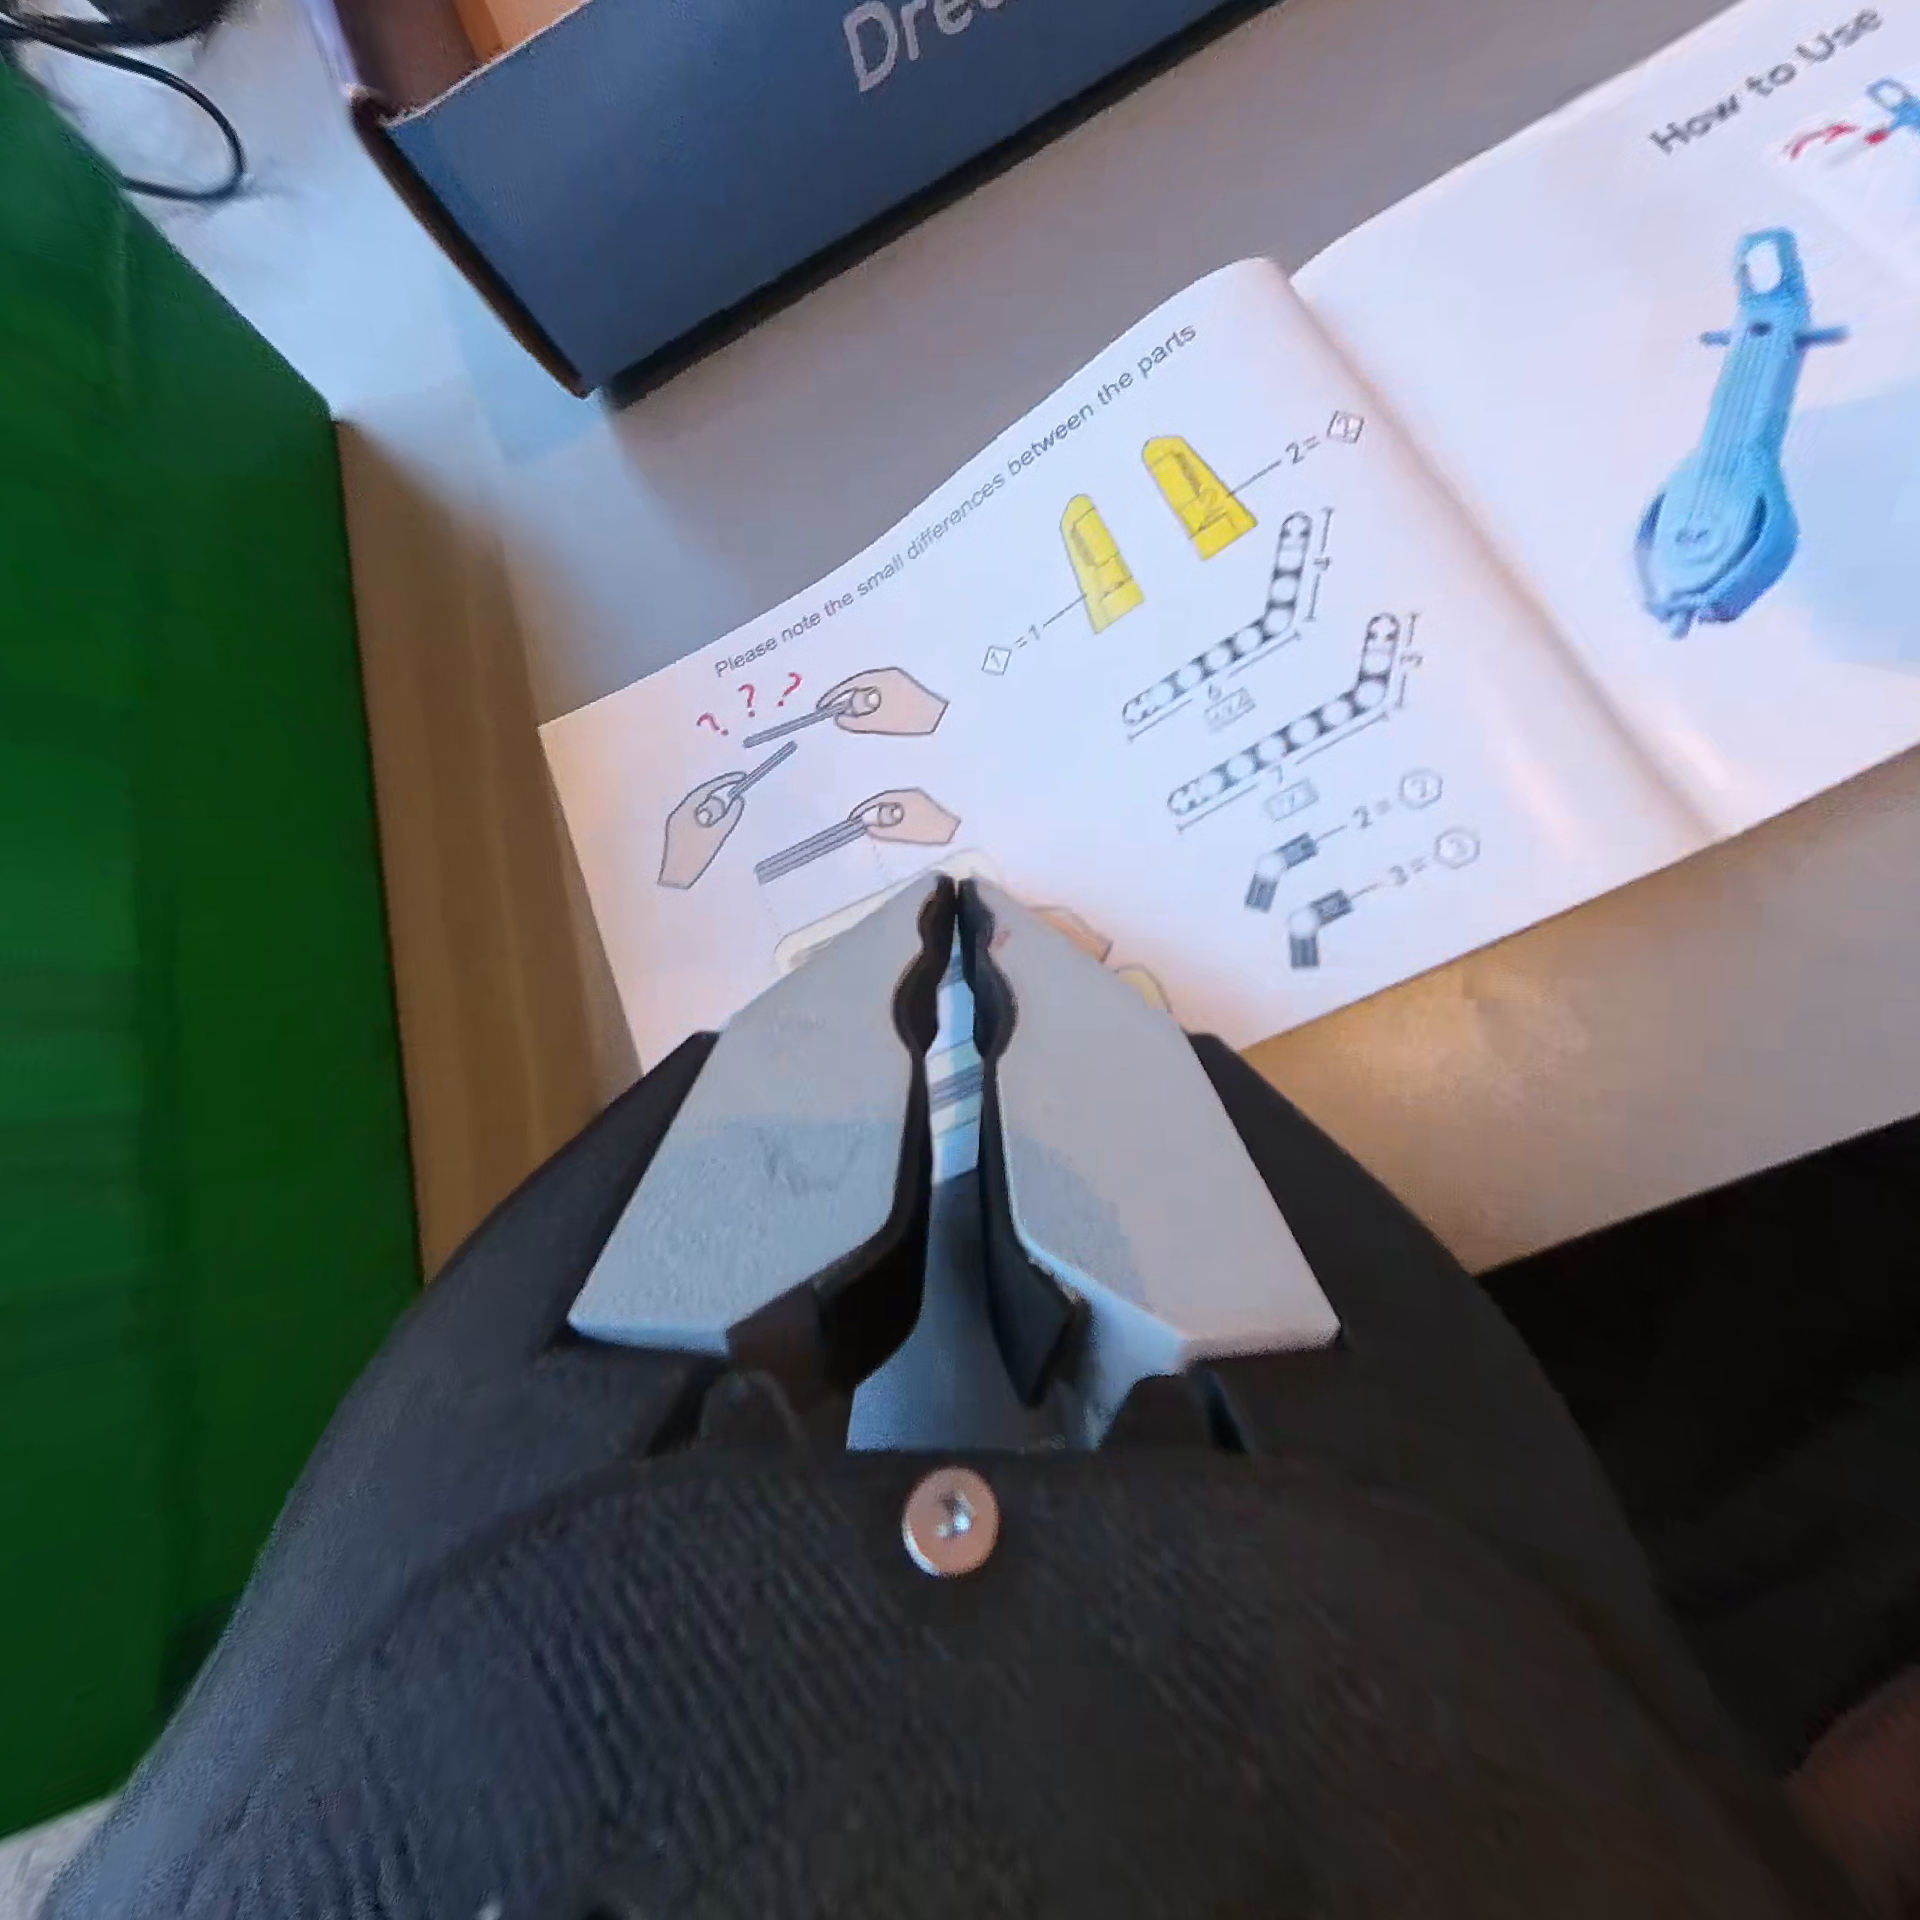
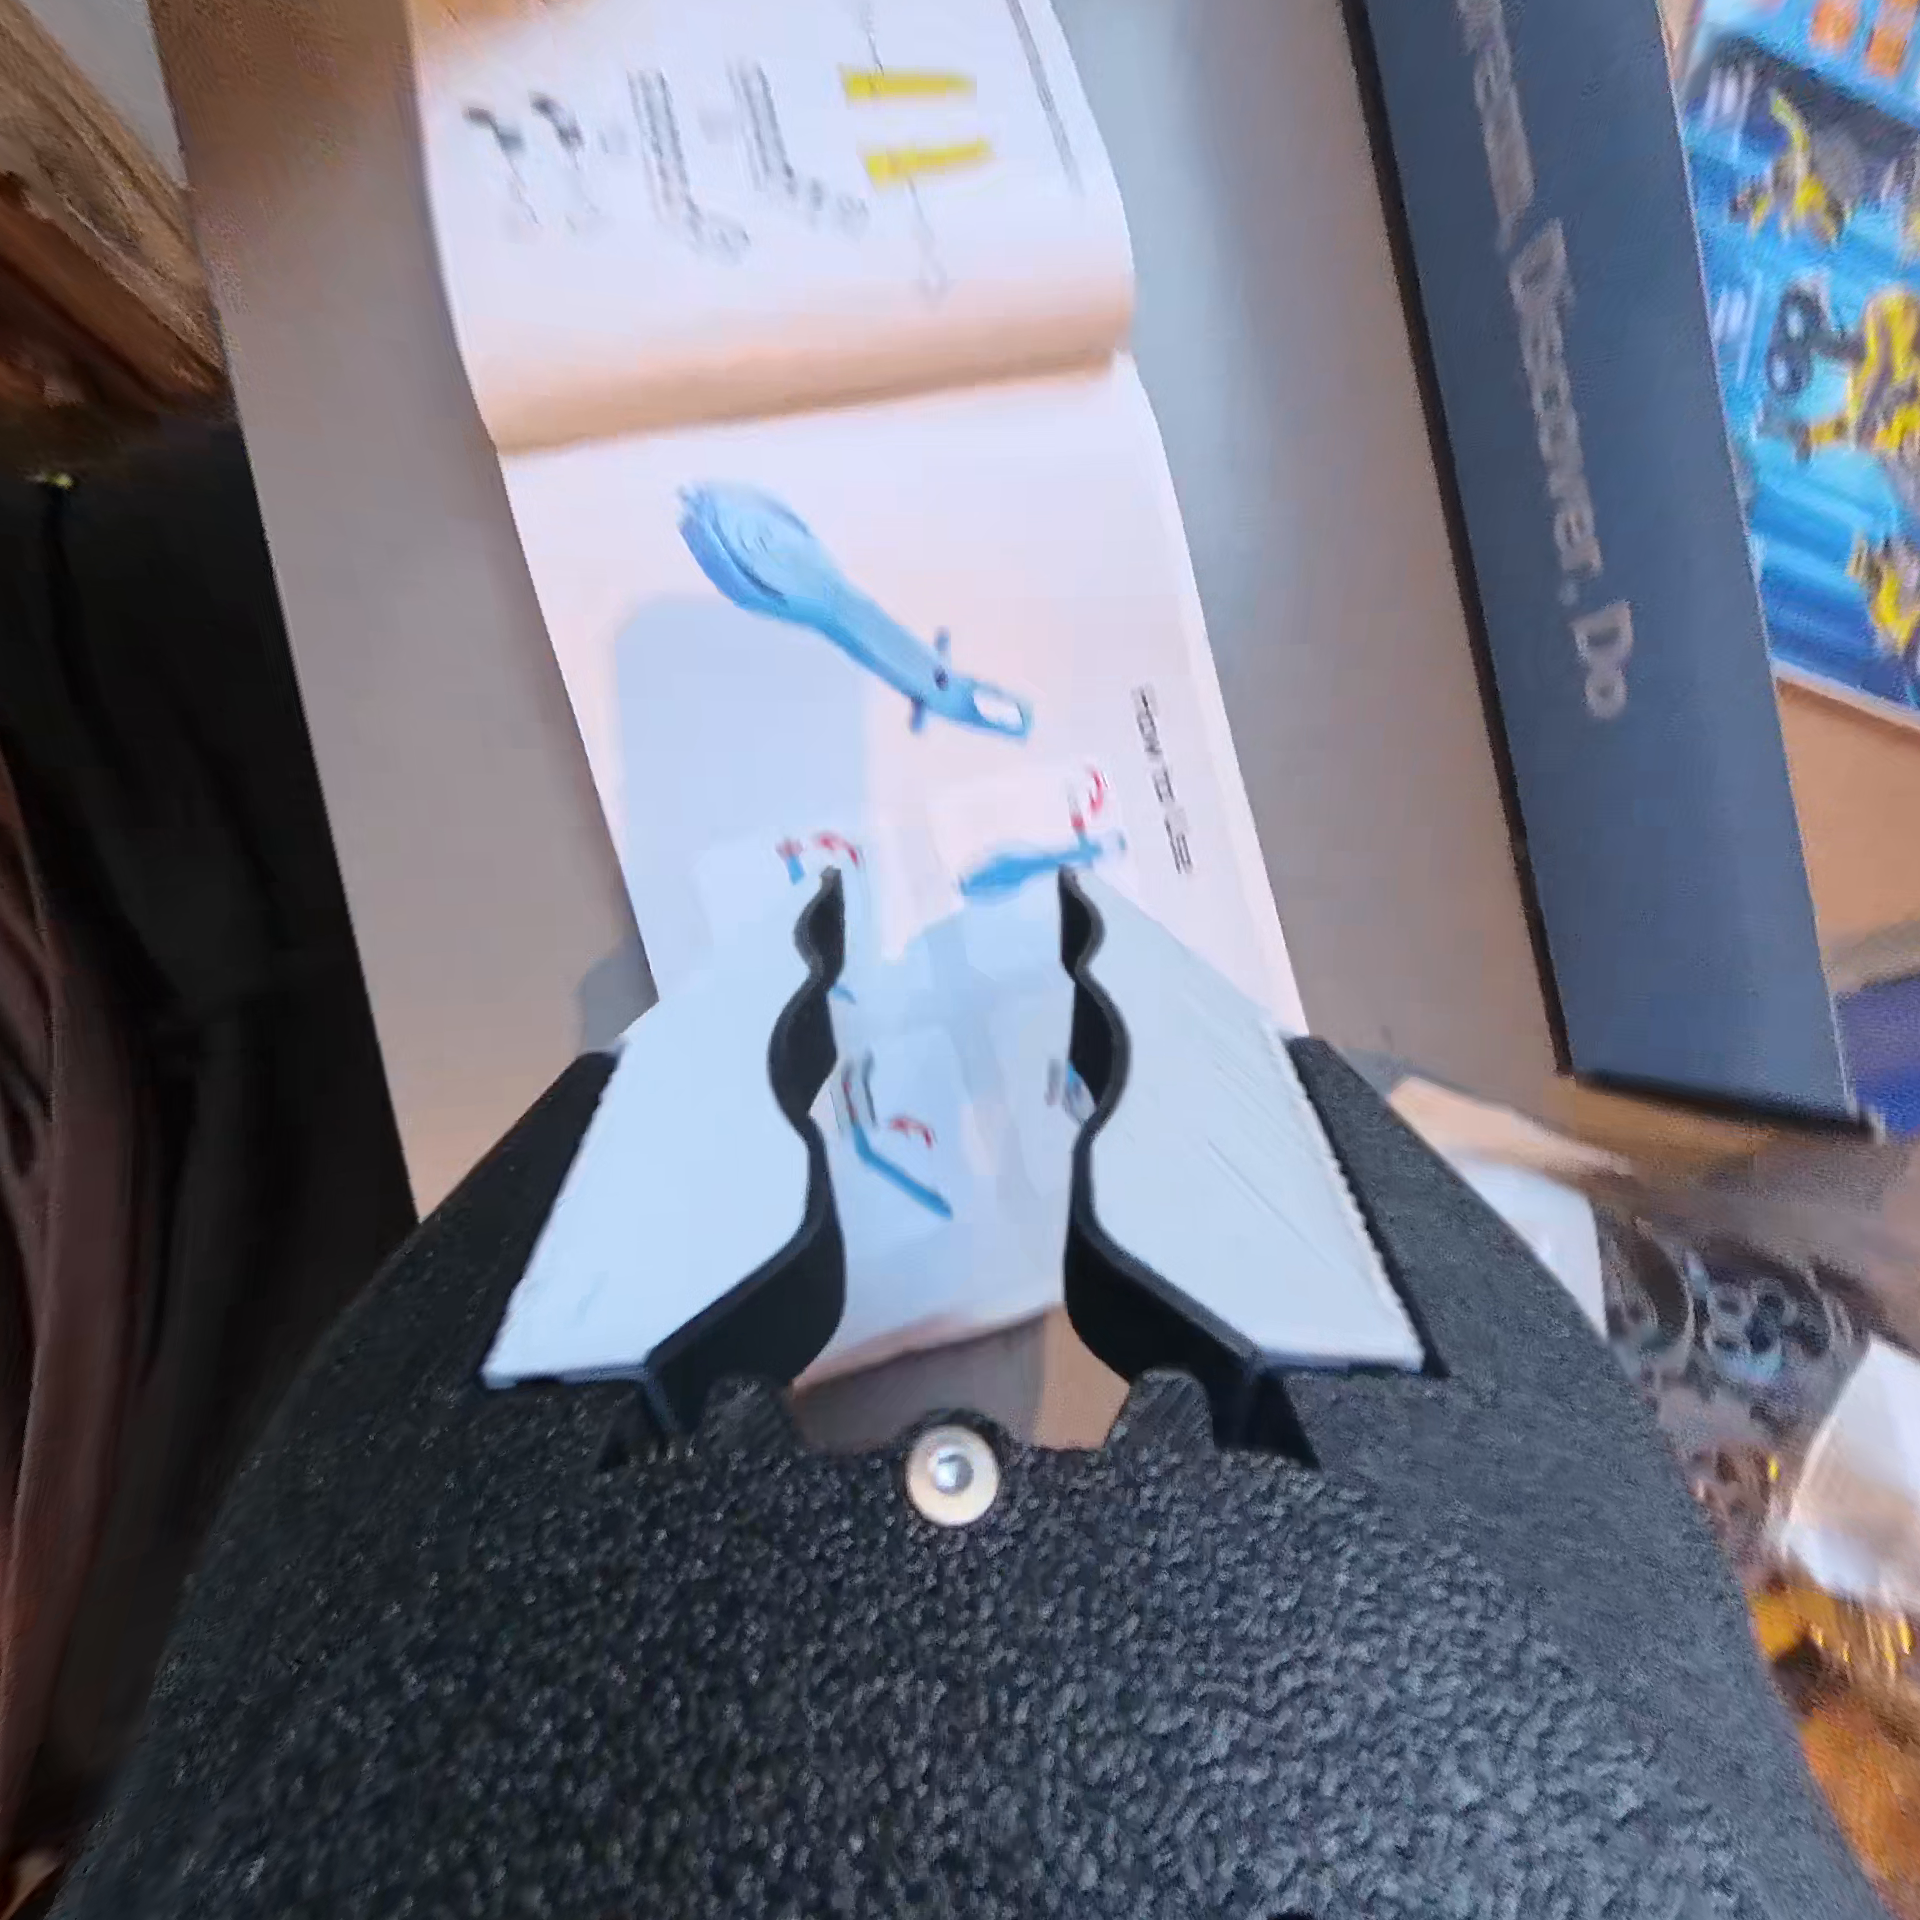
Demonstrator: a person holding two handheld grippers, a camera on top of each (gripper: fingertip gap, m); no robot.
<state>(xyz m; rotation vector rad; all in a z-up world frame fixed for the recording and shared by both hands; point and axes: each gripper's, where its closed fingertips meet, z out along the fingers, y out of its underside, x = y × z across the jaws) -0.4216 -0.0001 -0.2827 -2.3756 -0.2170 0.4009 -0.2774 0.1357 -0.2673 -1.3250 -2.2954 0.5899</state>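
An open white instruction booklet [image 1: 1091,665] lies flat on a beige table [image 1: 1403,1091]. Its left page shows yellow and grey part drawings, its right page a blue tool drawing. My left gripper [image 1: 951,885] is shut, its tips meeting over the near edge of the left page; nothing shows between the tips. In the right wrist view the booklet [image 2: 831,540] runs away from me. My right gripper [image 2: 945,883] is open and empty, low over the near end of the page with the blue drawings.
A dark blue cardboard box [image 1: 727,197] stands beyond the booklet; it also shows in the right wrist view [image 2: 1579,520] with a colourful picture panel [image 2: 1808,343]. A green surface [image 1: 156,831] lies at the left. Clear bags of small parts [image 2: 1745,1340] lie at the right. My right fingertips sit around 20 centimetres from my left ones.
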